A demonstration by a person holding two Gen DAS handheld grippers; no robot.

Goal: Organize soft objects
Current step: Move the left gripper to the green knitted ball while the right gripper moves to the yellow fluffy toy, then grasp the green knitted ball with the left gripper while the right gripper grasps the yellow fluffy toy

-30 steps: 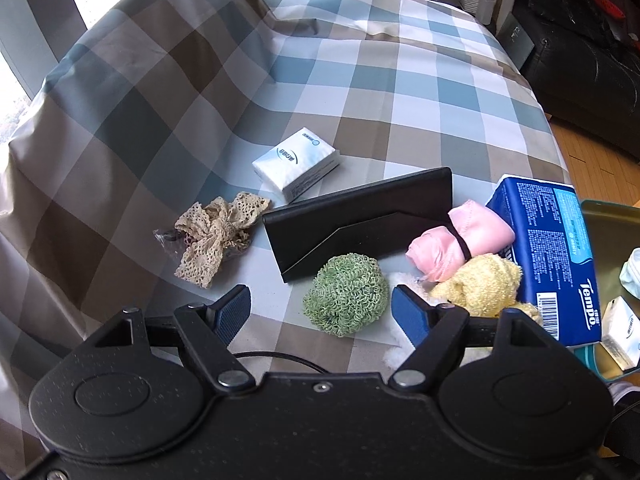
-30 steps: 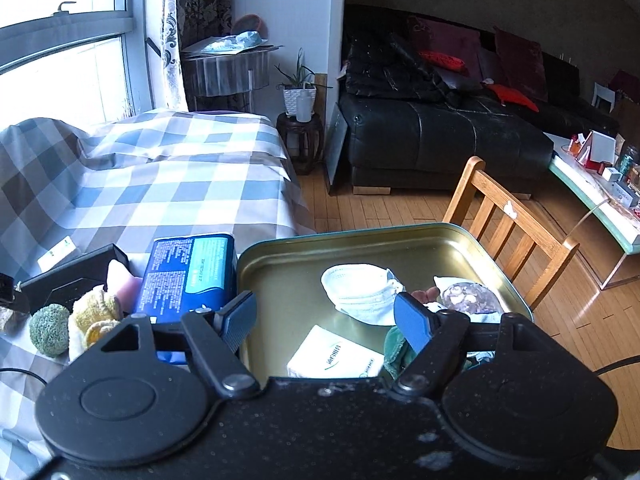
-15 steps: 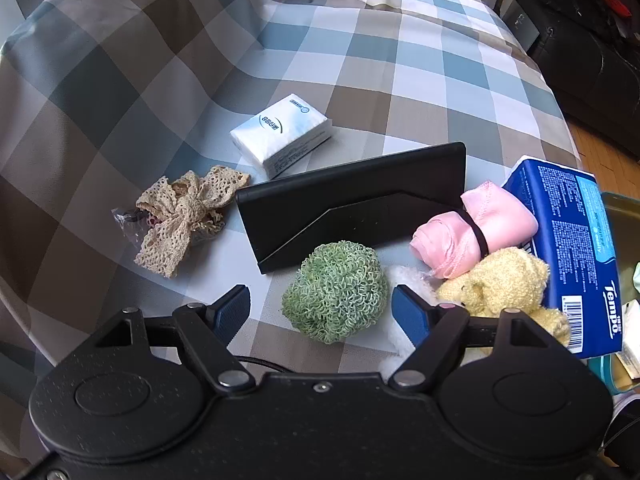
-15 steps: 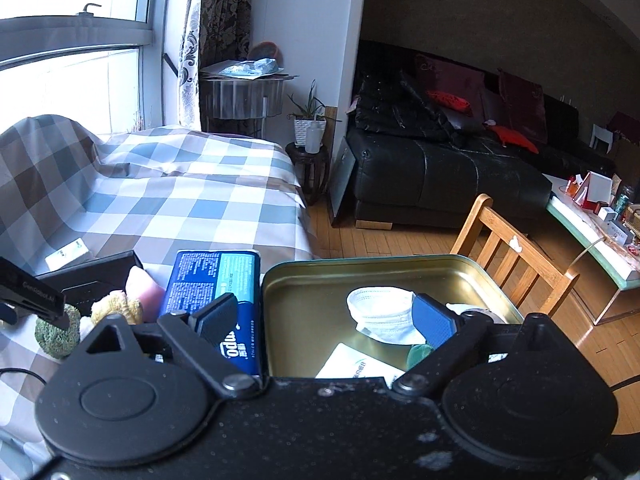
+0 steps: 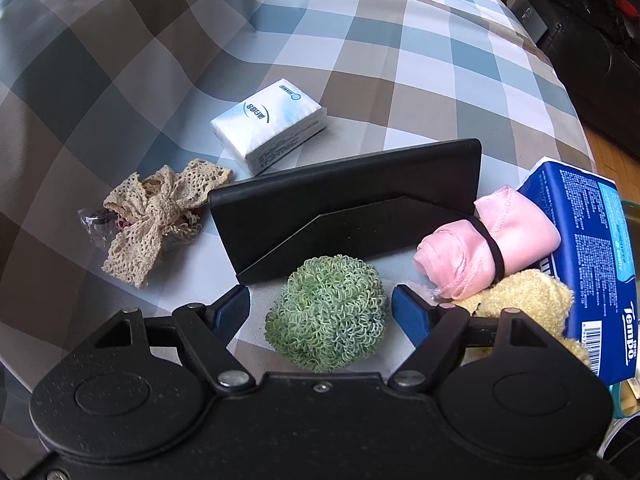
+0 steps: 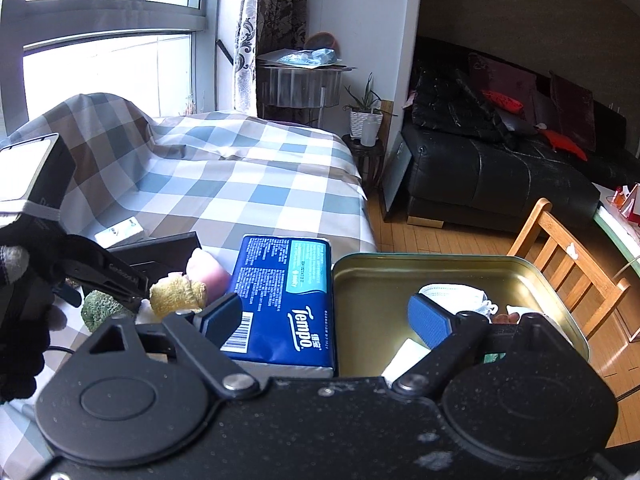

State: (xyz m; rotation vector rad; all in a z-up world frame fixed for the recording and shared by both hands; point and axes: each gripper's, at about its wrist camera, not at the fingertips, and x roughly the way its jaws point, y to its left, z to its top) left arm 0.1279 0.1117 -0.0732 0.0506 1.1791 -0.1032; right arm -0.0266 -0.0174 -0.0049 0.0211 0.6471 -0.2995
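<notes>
While left tongs (image 5: 321, 307) are standing apart, green scrubber ball (image 5: 328, 323) is sitting squarely between pads, round, no long axis; right tongs (image 6: 325, 318), also apart, are hovering farther off over tin tray (image 6: 532, 276).

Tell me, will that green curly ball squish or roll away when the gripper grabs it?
The green curly ball looks made of loose springy loops, so it will probably squish and feel light. It is roundish, so a nudge might roll it, though the checked cloth should slow it. The open left gripper sits either side of it.
</notes>
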